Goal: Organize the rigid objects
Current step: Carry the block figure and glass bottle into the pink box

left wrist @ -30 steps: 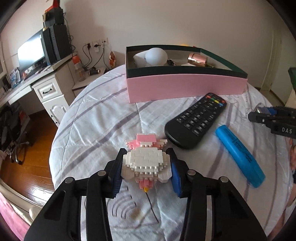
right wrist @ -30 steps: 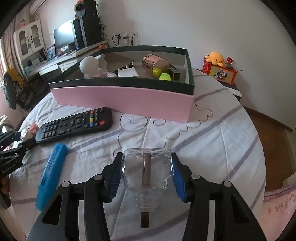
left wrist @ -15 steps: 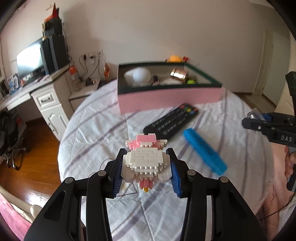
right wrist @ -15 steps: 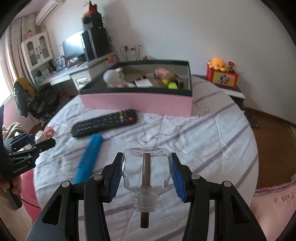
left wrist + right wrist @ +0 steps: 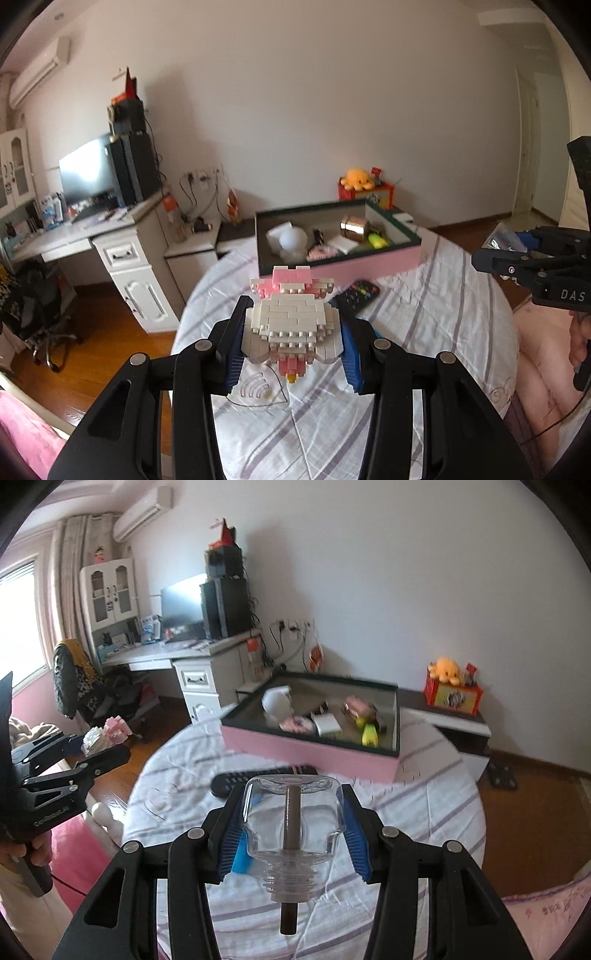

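My left gripper (image 5: 291,339) is shut on a white and pink brick figure (image 5: 291,321), held in the air above the striped cloth of the round table (image 5: 424,332). My right gripper (image 5: 293,823) is shut on a clear glass bottle (image 5: 293,812) with a dark stick inside, also lifted off the table. The pink box (image 5: 314,749) with a dark green rim stands at the table's far side and holds a white round figure, a copper tin, a yellow-green piece and other small items. In the left wrist view the right gripper (image 5: 517,254) shows at the right edge.
A black remote (image 5: 258,777) lies on the cloth before the box, and a blue bar (image 5: 242,856) shows partly behind the right gripper's left finger. A white desk (image 5: 122,258) with a monitor stands to the left. A red box with an orange plush (image 5: 452,690) sits on a low stand.
Both grippers have risen and pulled back from the table with their objects still held. The box, remote and blue bar now look farther and lower.
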Tool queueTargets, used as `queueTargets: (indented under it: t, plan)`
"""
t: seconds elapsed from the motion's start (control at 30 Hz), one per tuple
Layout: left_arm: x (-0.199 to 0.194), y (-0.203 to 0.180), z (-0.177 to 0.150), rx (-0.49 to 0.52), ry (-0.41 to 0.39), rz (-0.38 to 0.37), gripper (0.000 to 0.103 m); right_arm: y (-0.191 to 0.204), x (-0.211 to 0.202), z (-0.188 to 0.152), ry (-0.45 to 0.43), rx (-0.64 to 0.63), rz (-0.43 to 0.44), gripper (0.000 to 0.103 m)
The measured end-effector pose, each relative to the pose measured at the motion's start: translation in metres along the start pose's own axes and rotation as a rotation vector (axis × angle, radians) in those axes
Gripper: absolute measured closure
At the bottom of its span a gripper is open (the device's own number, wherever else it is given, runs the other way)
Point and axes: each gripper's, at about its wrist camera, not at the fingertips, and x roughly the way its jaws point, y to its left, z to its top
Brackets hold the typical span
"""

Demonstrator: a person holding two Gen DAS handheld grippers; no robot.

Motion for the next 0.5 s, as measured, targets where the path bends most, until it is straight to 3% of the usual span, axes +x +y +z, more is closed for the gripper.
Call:
queueTargets:
  t: [0.2, 0.5]
  plan:
    - [-0.016, 0.004, 0.018, 0.025, -0.049, 0.056, 0.059, 0.01, -0.012, 0.014, -0.044, -0.036, 0.007, 0.052]
    - [-0.011, 0.021, 0.035, 0.023, -0.062, 0.126, 0.059, 0.003, -0.002, 0.026, -0.061, -0.042, 0.018, 0.052]
